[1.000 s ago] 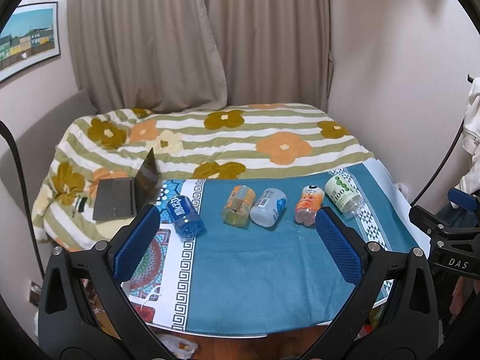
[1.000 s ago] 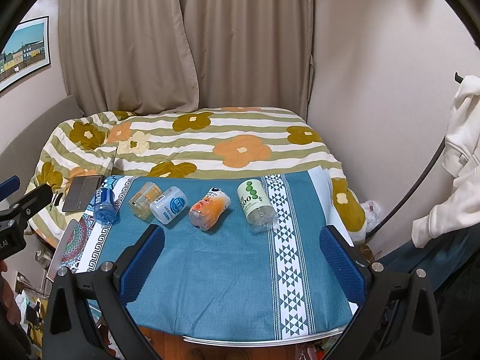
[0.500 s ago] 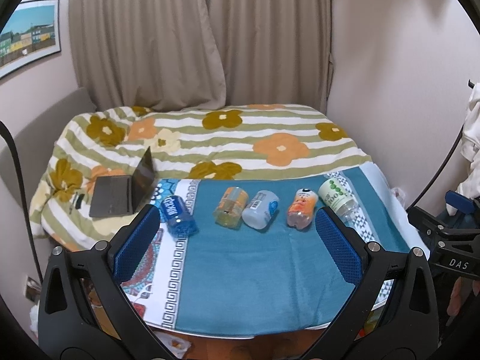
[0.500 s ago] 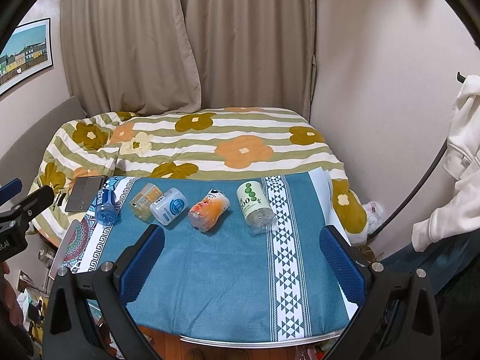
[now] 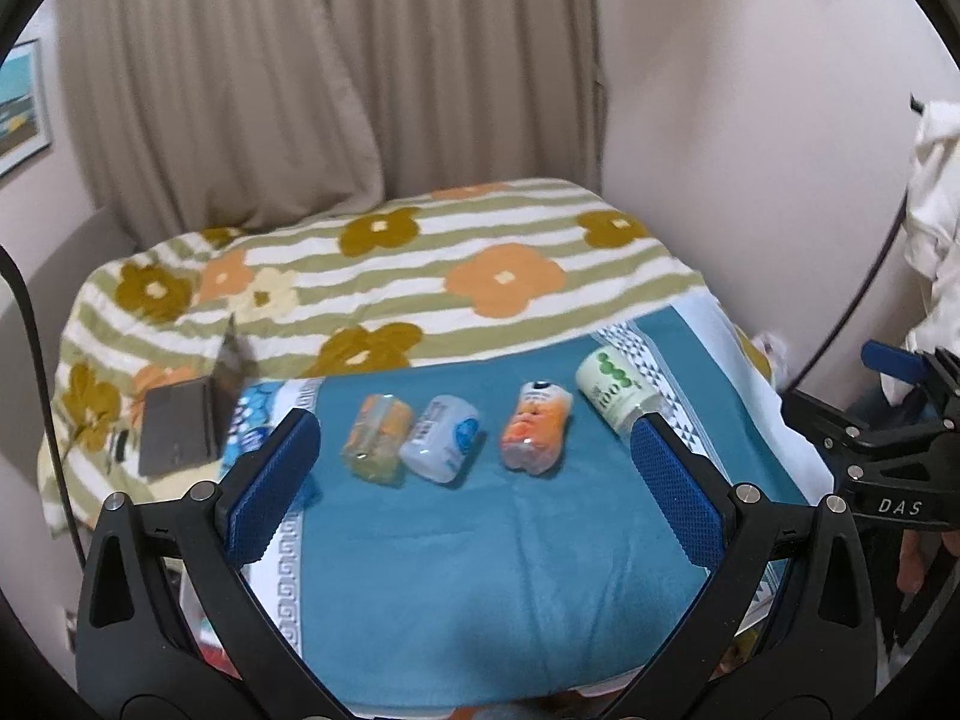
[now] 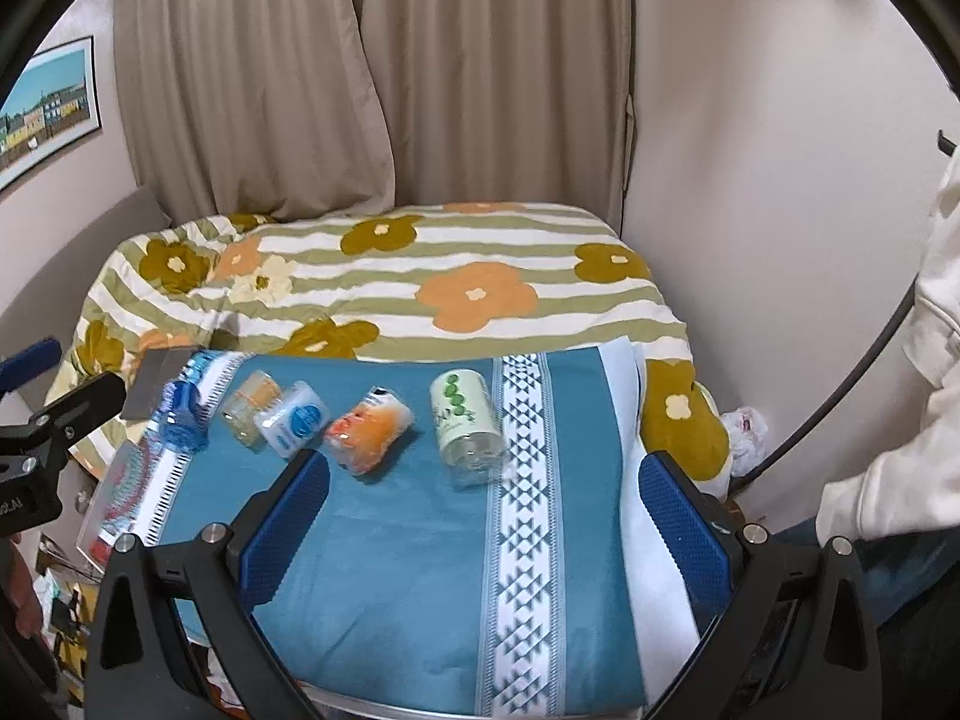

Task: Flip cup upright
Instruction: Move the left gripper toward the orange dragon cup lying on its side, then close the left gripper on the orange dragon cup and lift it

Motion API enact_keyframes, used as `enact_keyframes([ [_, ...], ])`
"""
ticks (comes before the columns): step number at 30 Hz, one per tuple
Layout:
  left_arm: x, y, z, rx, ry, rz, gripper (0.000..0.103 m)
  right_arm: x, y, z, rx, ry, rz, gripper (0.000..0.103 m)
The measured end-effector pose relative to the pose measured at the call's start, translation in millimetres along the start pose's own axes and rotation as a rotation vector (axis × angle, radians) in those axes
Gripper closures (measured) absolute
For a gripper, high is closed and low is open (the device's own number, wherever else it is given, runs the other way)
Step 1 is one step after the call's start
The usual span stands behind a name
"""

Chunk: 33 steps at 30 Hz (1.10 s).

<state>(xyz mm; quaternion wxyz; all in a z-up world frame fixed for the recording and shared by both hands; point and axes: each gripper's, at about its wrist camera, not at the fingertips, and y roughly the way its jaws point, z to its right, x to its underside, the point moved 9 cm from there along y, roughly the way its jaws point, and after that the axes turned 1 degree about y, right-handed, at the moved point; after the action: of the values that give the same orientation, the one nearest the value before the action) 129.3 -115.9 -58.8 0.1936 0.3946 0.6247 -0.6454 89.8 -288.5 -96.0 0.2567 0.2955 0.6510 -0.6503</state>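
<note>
Several cups lie on their sides in a row on the teal cloth [image 5: 480,540]. From left: a blue one [image 6: 180,420], a yellow-orange one [image 5: 378,438] [image 6: 252,399], a pale blue one [image 5: 441,444] [image 6: 294,420], an orange one [image 5: 534,435] [image 6: 369,429] and a white one with green dots [image 5: 615,390] [image 6: 465,414]. My left gripper [image 5: 474,480] is open and empty, short of the row. My right gripper [image 6: 486,516] is open and empty, nearer than the white cup. The blue cup is mostly hidden behind the left finger in the left wrist view.
A bed with a flowered striped blanket [image 5: 420,276] lies behind the cloth. A half-open laptop [image 5: 186,426] sits on the blanket at the left. Beige curtains [image 6: 372,78] hang behind. A white garment [image 6: 900,360] hangs at the right.
Both grippers have moved forward and down toward the row of cups, the left one also swinging right. Both stay open. The cups have not moved.
</note>
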Motion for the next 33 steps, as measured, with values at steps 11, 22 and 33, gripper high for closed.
enact_keyframes([
  [11,1.4,102.7,35.4,0.096,0.155,-0.144,0.0,2.0,46.2,38.2,0.071,0.087,-0.059,0.0],
  [22,33.4,198.9,61.4,0.135,0.321,-0.333,0.0,11.6,100.4,52.2,0.126,0.192,-0.155,0.0],
  [33,74.2,251.3,70.6,0.161,0.433,-0.45,0.01,28.7,138.5,52.2,0.153,0.272,-0.237,0.0],
])
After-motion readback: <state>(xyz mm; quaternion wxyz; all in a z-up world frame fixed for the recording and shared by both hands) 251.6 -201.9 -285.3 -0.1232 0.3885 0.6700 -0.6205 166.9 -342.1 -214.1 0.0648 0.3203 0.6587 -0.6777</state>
